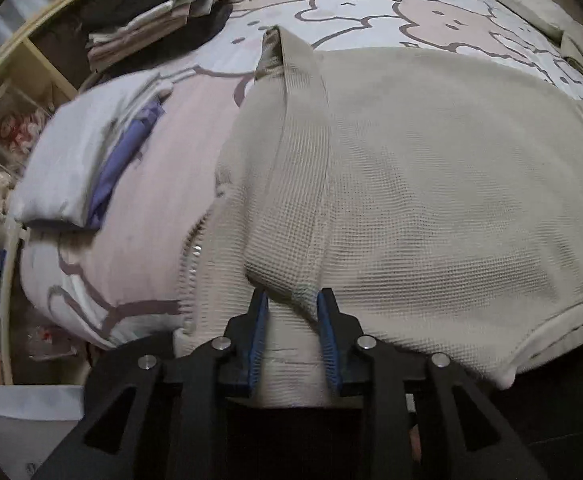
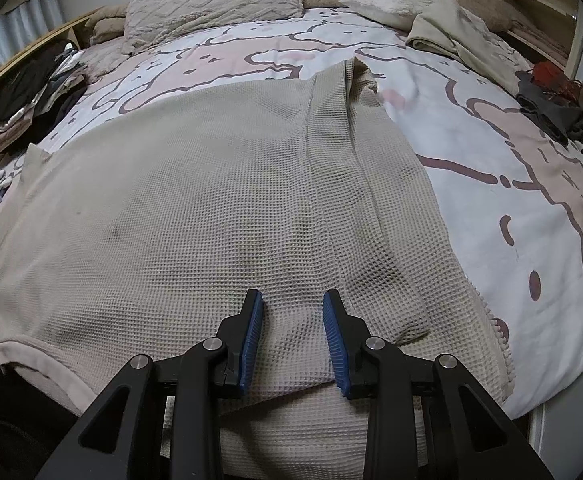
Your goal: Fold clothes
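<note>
A beige waffle-knit top (image 1: 431,200) (image 2: 171,220) lies spread on the bear-print bed cover (image 2: 511,220), its near end hanging over the bed's edge. One sleeve (image 1: 299,160) is folded lengthwise over the body, and the other sleeve (image 2: 343,160) likewise on the opposite side. A zip edge (image 1: 191,256) runs along the top's left side. My left gripper (image 1: 292,304) is shut on the cuff end of the folded sleeve, which bulges between the blue pads (image 1: 260,320). My right gripper (image 2: 292,300) points down at the near end of the top, with fabric filling the gap between its pads (image 2: 333,328).
Folded clothes (image 1: 139,28) (image 2: 31,100) are stacked at the bed's far left. A folded white and purple item (image 1: 75,160) lies left of the top. Pillows (image 2: 211,0) line the headboard. A crumpled beige garment (image 2: 451,36) and dark clothes (image 2: 559,112) lie at the right. A wooden shelf (image 1: 19,92) stands beside the bed.
</note>
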Demonstrator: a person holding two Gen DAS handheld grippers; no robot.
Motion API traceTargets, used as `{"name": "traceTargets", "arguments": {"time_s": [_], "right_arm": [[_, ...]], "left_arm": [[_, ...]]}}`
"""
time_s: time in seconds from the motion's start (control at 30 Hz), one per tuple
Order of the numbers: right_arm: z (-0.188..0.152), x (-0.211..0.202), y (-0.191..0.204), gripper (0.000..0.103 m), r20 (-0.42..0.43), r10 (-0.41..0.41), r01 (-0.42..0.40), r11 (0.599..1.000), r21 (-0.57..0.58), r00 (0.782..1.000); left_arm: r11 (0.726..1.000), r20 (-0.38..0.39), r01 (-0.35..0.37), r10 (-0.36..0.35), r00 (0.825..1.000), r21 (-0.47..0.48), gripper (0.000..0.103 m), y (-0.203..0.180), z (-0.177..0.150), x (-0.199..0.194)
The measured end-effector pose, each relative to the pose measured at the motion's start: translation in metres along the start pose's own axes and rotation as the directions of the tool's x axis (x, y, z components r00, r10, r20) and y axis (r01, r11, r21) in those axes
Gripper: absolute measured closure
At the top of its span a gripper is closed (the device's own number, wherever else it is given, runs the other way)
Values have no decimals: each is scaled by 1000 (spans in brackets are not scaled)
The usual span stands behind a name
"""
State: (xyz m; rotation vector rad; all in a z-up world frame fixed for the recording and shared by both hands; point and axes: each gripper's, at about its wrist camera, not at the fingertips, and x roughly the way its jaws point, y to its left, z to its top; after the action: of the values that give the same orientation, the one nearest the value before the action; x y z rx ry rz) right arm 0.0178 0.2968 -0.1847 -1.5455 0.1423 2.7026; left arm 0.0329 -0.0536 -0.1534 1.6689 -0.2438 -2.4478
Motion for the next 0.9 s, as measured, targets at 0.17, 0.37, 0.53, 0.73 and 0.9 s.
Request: {"name": "traceTargets", "arguments": {"time_s": [0.17, 0.37, 0.53, 0.73, 0.9], "right_arm": [[0, 0, 1, 72, -1, -6, 6, 1000, -6, 1000], [-1, 0, 1, 72, 3, -4, 4, 1000, -3, 1000], [-2, 0, 2, 71, 10, -15, 15, 1000, -1, 1000], [-3, 1, 0, 71, 15, -8, 8, 1000, 2, 1000], [-2, 1, -2, 71, 14, 8, -8, 1000, 10, 1000]], "left_arm": [[999, 142, 44, -46, 989, 18, 48, 12, 46, -24], [973, 169, 220, -205, 964, -76, 48, 48, 153, 12], [986, 66, 130, -124, 990, -103, 48, 49, 213, 79], [994, 5, -40, 41, 999, -103, 37, 80, 213, 125], [989, 68, 20, -10, 998, -147, 40, 106, 202, 96]]}}
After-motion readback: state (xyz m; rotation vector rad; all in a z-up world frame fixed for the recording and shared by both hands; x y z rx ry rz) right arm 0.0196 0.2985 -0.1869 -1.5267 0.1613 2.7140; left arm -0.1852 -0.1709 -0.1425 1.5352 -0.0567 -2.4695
